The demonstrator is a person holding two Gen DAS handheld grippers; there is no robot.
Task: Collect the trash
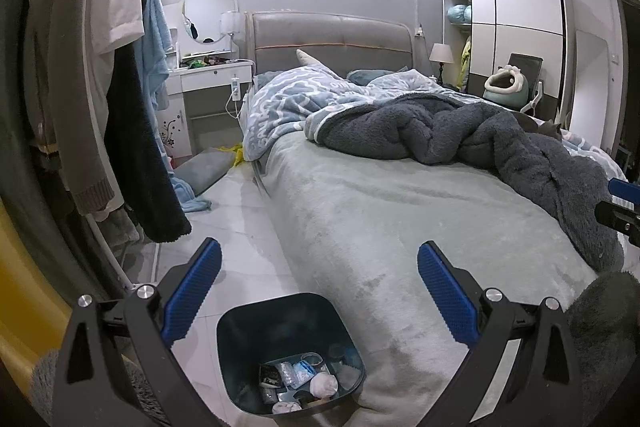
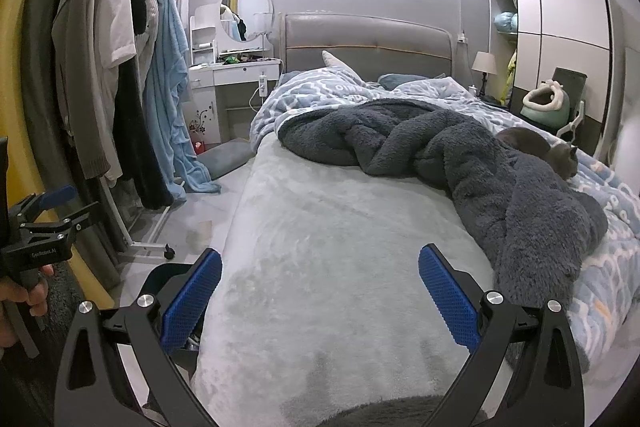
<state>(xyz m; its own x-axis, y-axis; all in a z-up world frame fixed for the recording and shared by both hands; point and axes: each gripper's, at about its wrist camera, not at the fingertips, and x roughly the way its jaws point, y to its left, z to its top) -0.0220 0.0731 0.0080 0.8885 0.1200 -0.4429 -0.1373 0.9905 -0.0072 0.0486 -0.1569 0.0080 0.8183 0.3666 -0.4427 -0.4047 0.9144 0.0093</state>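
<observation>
A dark blue trash bin [image 1: 256, 335] stands on the floor against the foot corner of the bed, holding several pieces of trash [image 1: 304, 379]: crumpled tissues and wrappers. My left gripper [image 1: 319, 291] hangs open just above the bin, with nothing between its blue pads. In the right wrist view my right gripper [image 2: 320, 293] is open and empty over the pale green sheet [image 2: 328, 227]. The bin's dark rim [image 2: 168, 277] peeks out behind the right gripper's left finger. The left gripper [image 2: 48, 215] shows at the left edge, held by a hand [image 2: 24, 297].
A dark grey fleece blanket [image 2: 460, 151] and a blue patterned duvet [image 2: 320, 87] lie bunched on the bed. A grey cat [image 2: 556, 151] rests at the right side. A clothes rack [image 2: 120, 87] with hanging garments stands left of the bed, with tiled floor [image 1: 240, 219] between.
</observation>
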